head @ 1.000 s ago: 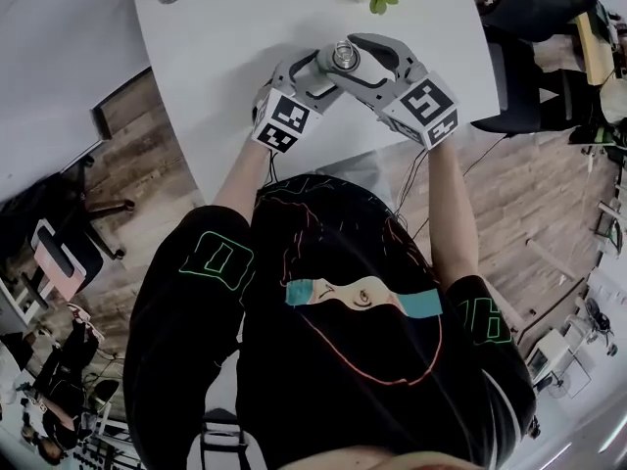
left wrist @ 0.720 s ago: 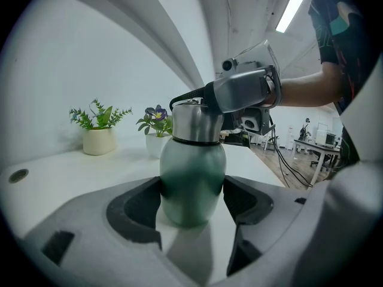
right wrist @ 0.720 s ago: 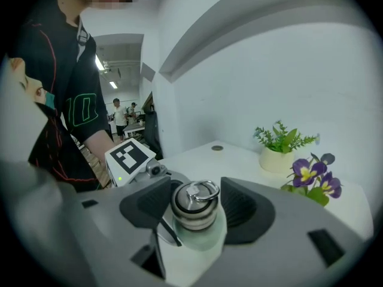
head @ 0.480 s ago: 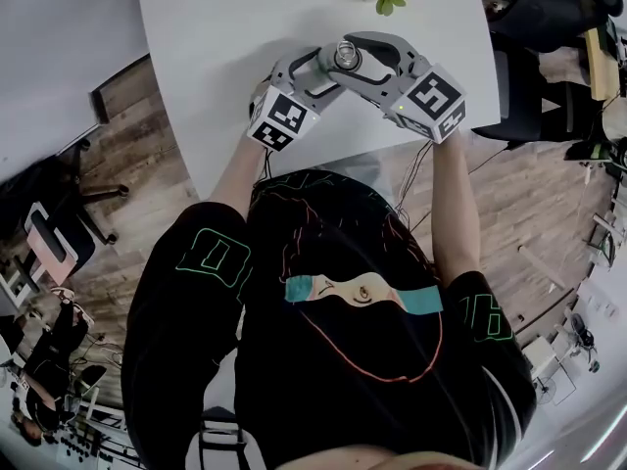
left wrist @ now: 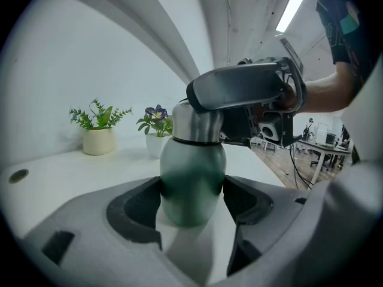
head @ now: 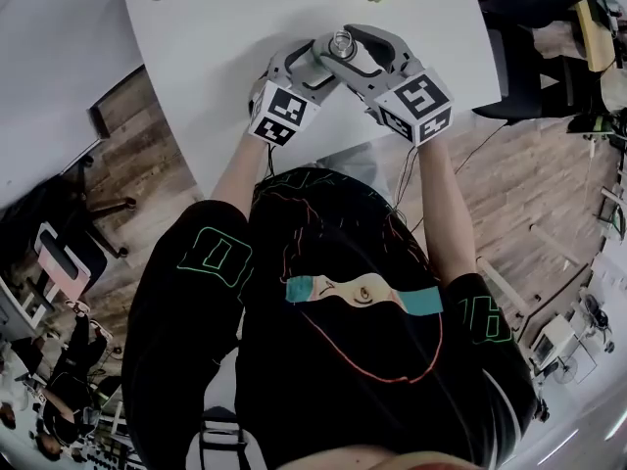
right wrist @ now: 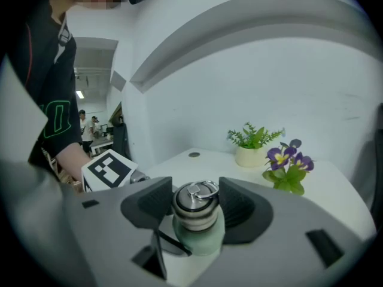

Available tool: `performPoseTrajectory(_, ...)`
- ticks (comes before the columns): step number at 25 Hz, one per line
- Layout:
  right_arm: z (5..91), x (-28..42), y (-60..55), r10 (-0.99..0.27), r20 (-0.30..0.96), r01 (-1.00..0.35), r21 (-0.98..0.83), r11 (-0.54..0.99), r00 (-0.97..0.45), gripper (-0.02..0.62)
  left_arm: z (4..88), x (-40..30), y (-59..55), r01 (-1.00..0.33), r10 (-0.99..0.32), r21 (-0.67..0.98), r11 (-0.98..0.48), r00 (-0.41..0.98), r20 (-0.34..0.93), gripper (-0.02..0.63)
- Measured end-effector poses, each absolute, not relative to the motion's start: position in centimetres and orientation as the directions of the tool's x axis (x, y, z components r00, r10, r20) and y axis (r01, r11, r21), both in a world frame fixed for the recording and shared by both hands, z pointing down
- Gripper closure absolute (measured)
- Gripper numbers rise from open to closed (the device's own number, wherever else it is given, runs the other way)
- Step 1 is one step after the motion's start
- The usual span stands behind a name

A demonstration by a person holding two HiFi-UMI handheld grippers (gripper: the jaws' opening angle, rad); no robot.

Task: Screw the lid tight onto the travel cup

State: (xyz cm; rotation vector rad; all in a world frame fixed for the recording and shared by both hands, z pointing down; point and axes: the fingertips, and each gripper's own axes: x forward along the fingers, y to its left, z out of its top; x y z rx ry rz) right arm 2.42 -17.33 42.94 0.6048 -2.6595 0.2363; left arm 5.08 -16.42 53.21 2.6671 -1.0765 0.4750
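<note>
Nearest, the left tongs (left wrist: 192, 201) come in from 7 o'clock and are clamped on the green belly of the cup (left wrist: 191, 172), one pad pressed to each side. The cup stands upright on the white desk (head: 225, 47), at the person's 12 o'clock and near the desk's front edge.

Above that grip, the right tongs (right wrist: 195, 207) reach in from 4 o'clock. They have just been closing, and their pads now sit against either side of the steel lid (left wrist: 196, 124), which is between them. The lid's ring handle lies on top at about 1 o'clock.

The lid is already on the cup's neck and looks level, with only a thin dark seam between steel and green. So placing and starting the thread appear done. What seems to be in hand is the tightening itself: the body is braced low and the lid is gripped high, ready to be twisted. The pictures do not show whether it is fully tight. More turns may remain, then both grips must let go.

Farther off, at 1 o'clock beyond the cup, stand a purple flower (right wrist: 289, 163) and a green plant (right wrist: 251, 145).
</note>
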Motion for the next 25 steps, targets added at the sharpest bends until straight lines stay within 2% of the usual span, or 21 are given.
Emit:
performPoseTrajectory(11, 42.7, 3.1, -17.8, -0.663, 0.367, -0.736, -0.098, 0.67, -0.652, 0.347, 52.9, 4.9, -16.4, -0.705, -0.634, 0.083, -0.704, 0.677, 0.373, 0.268)
performPoseTrajectory(25, 43.2, 3.5, -17.9, -0.658, 0.38, -0.742, -0.133, 0.657, -0.65, 0.342, 53.3, 5.3, -16.5, -0.706, -0.628, 0.094, -0.702, 0.676, 0.384, 0.265)
